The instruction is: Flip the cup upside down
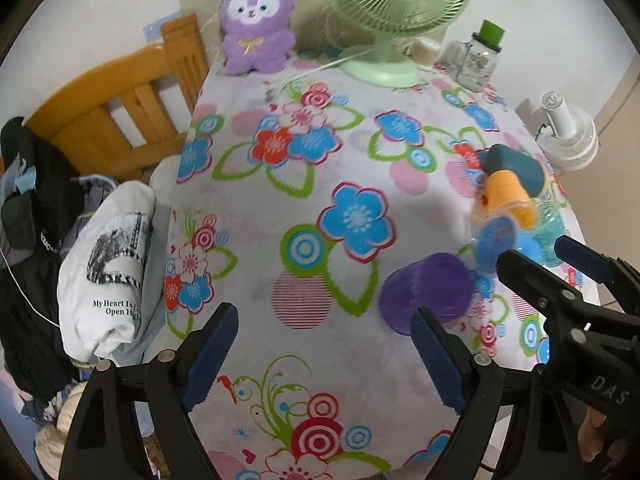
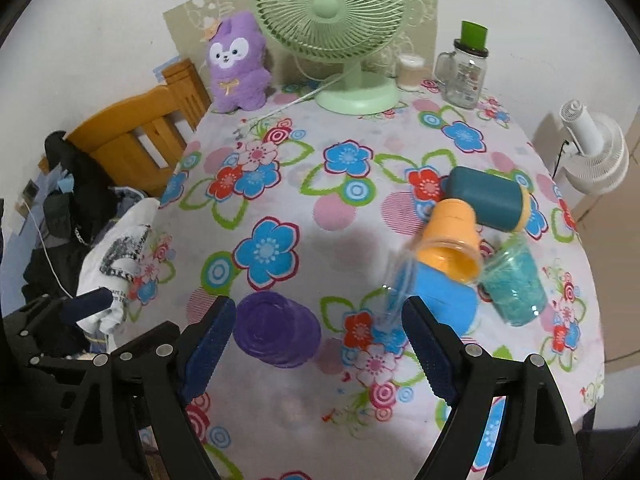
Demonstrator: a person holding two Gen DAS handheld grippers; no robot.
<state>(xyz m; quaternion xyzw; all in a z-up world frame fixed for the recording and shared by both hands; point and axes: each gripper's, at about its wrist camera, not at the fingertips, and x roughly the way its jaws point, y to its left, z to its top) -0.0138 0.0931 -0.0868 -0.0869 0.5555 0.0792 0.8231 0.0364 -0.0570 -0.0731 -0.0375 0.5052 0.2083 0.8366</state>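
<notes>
A purple cup (image 2: 277, 329) stands bottom-up on the flowered tablecloth (image 2: 328, 208), just ahead of my right gripper (image 2: 314, 340), which is open and empty. It also shows in the left wrist view (image 1: 426, 295). Right of it lies a heap of cups: an orange cup (image 2: 452, 240) on its side, a dark teal cup (image 2: 486, 199) on its side, a blue cup (image 2: 446, 304) and a clear teal cup (image 2: 512, 286). My left gripper (image 1: 324, 352) is open and empty over the near left of the table. My right gripper (image 1: 552, 260) is visible there at the right.
A green desk fan (image 2: 332, 12), a purple plush toy (image 2: 236, 68) and a glass jar with a green lid (image 2: 466, 68) stand at the table's back. A wooden chair (image 2: 136, 140) and piled clothes (image 2: 116, 256) are at the left. A white fan (image 2: 596, 156) stands right.
</notes>
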